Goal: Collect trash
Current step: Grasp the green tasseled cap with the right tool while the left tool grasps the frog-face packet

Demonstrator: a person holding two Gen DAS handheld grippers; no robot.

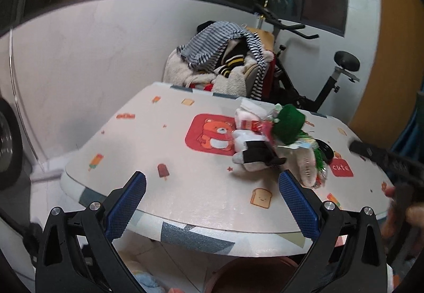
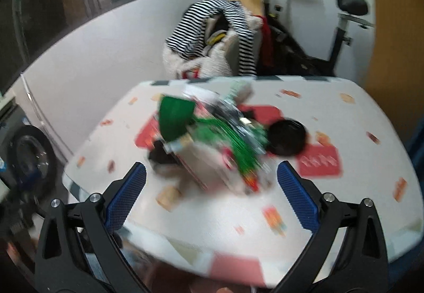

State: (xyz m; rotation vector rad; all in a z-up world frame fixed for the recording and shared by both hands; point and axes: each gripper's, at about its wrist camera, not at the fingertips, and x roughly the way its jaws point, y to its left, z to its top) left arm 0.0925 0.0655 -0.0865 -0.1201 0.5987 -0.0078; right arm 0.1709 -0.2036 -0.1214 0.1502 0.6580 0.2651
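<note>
left gripper (image 1: 212, 187): jaws spread, holding nothing, low at table (image 1: 169, 187) near edge | trash (image 1: 275, 139): one heap mid-table, right of one red bear print (image 1: 212, 134), pieces too blurred to count | black disc (image 2: 287, 138): one, touching heap's right side | right gripper (image 2: 211, 185): jaws spread, holding nothing, just short of heap

Motion blur smears the trash pile (image 2: 212, 139) at the centre of the right wrist frame beyond telling its pieces apart, while in the left wrist frame a dark blurred object (image 1: 387, 160) and a hand (image 1: 402, 213) are cut off by the right edge.
</note>
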